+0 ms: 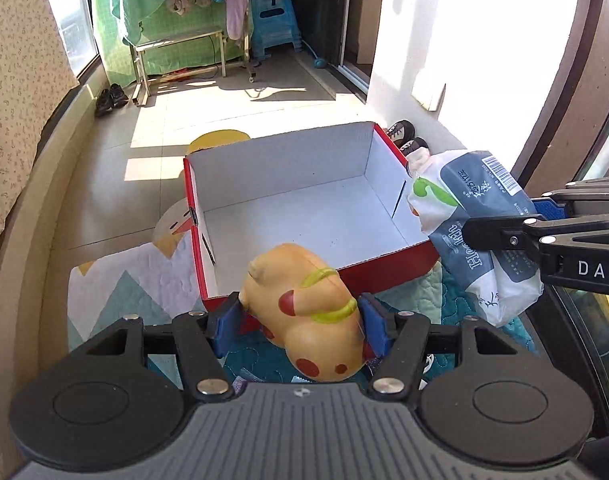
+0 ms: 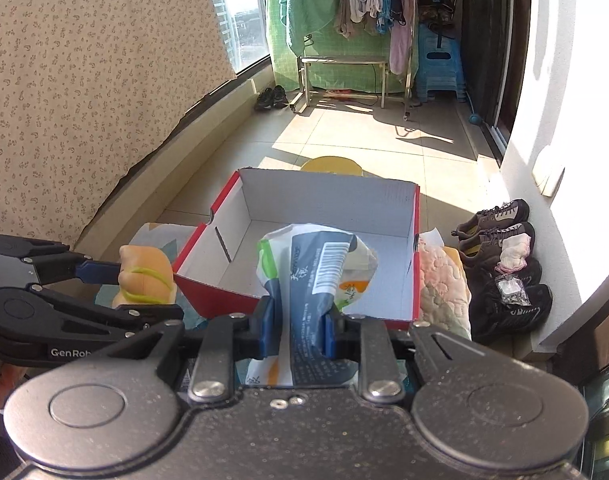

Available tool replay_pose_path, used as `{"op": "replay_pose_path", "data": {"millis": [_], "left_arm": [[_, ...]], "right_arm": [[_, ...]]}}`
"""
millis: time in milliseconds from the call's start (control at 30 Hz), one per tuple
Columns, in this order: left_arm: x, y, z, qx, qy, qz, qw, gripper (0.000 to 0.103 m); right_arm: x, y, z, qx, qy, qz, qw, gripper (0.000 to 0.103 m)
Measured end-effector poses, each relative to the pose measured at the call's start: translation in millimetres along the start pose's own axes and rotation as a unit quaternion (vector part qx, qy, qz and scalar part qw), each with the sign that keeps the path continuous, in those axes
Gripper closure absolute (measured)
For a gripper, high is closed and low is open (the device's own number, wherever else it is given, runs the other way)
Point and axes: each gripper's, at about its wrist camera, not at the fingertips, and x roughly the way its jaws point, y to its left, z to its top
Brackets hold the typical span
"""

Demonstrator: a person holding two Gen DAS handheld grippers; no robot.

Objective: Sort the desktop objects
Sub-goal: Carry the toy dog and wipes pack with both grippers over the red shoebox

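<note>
My left gripper [image 1: 300, 320] is shut on a tan soft toy [image 1: 304, 312] with red spots and a green band, held just in front of the near wall of an open red box [image 1: 304, 200] with a white, empty inside. My right gripper [image 2: 296, 328] is shut on a crumpled grey-and-white tissue pack [image 2: 316, 276], held over the box's [image 2: 316, 216] near edge. The pack [image 1: 476, 216] and right gripper [image 1: 504, 228] show at the right in the left wrist view. The toy [image 2: 146, 276] and left gripper [image 2: 116, 280] show at the left in the right wrist view.
The box sits on a patterned quilt [image 1: 136, 280] over a low surface. A quilted cream cloth [image 2: 440, 280] lies right of the box. Several shoes [image 2: 500, 264] line the right wall. A yellow stool [image 2: 331, 165] stands behind the box. A drying rack [image 2: 344, 76] stands far back.
</note>
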Motion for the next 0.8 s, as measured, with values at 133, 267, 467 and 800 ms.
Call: {"op": "replay_pose_path", "data": {"millis": [133, 267, 467, 800], "left_arm": [[19, 6, 26, 0.005, -0.003, -0.003, 1.0, 0.041], [39, 10, 47, 0.012, -0.009, -0.007, 0.9999, 0.041], [84, 23, 69, -0.007, 0.002, -0.001, 1.0, 0.041], [144, 30, 74, -0.01, 0.047, -0.002, 0.9989, 0.041]], "right_arm": [[17, -10, 18, 0.003, -0.003, -0.002, 1.0, 0.079], [34, -18, 30, 0.009, -0.011, -0.006, 1.0, 0.079], [71, -30, 39, 0.02, -0.014, -0.001, 1.0, 0.08], [131, -40, 32, 0.054, 0.03, -0.031, 0.998, 0.078]]}}
